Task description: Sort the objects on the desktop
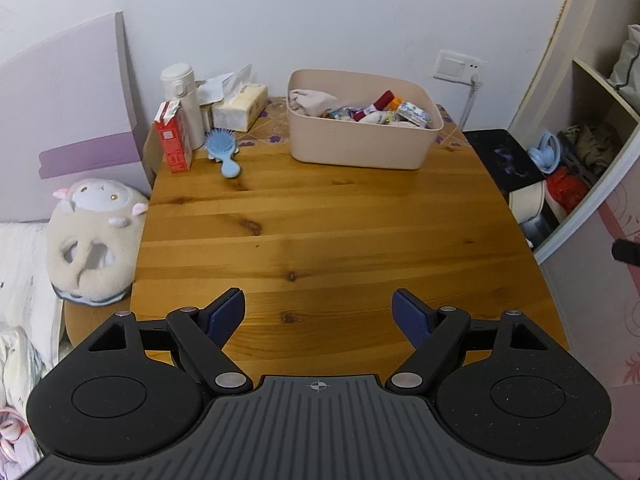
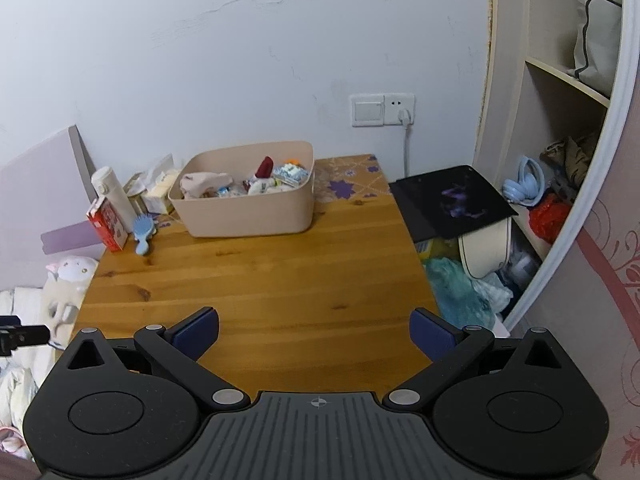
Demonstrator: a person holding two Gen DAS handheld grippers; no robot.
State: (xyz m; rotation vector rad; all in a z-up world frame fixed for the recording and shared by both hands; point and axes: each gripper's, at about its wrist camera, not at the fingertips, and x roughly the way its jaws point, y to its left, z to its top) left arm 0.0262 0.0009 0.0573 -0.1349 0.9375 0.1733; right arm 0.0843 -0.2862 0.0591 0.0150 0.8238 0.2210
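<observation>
Two grippers: left gripper (image 1: 319,312) and right gripper (image 2: 314,330) both hovering over the near table (image 1: 320,232), fingers spread wide, gripping nothing.
Bin (image 1: 362,140): sitting far on table, holding small items.
Hairbrush (image 1: 225,148): lying left of bin.
Right view only: teal cloth (image 2: 456,292) lying beside table.

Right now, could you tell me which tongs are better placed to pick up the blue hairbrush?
Left, probably. The blue hairbrush lies at the table's far left, beside the red carton. The left tongs face it more directly; the right tongs sit further right. Both are open and empty.
</observation>
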